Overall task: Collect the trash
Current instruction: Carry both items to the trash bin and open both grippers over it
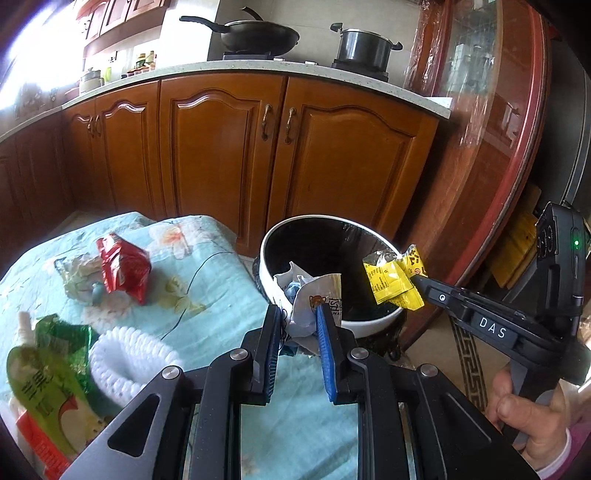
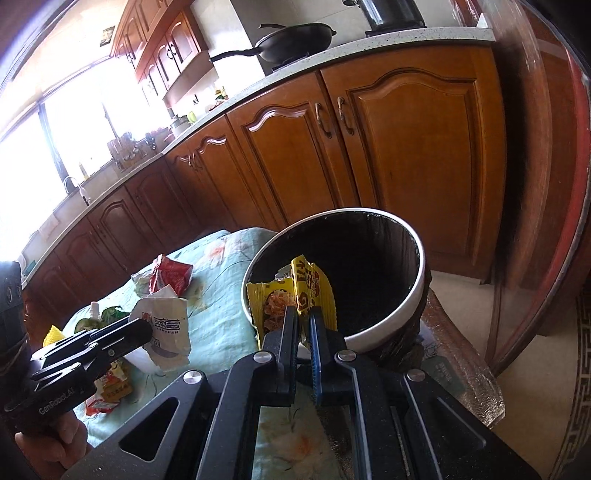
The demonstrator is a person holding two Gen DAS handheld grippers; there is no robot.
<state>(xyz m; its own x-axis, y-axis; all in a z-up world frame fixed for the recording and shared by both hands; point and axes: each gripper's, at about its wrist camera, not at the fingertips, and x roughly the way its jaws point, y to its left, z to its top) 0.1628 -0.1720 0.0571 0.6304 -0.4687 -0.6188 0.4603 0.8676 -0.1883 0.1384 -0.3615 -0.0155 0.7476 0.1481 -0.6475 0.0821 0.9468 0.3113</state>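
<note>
My left gripper [image 1: 298, 325] is shut on a crumpled white wrapper [image 1: 314, 302] and holds it at the near rim of the white trash bin [image 1: 273, 295], which has a black liner. That wrapper also shows in the right wrist view [image 2: 166, 328]. My right gripper [image 2: 303, 325] is shut on a yellow snack wrapper [image 2: 295, 295] and holds it over the bin's [image 2: 388, 328] opening. The yellow wrapper also shows in the left wrist view [image 1: 391, 284]. A red wrapper [image 1: 123, 267] lies on the light blue floral cloth [image 1: 207, 273].
A green pouch [image 1: 48, 384], a white knitted item [image 1: 125, 362] and clear plastic scraps [image 1: 77, 273] lie on the cloth. Wooden kitchen cabinets [image 1: 221, 147] stand behind, with a wok [image 1: 258, 35] and a pot [image 1: 365, 46] on the counter. A glass-topped round table [image 1: 498, 129] stands at right.
</note>
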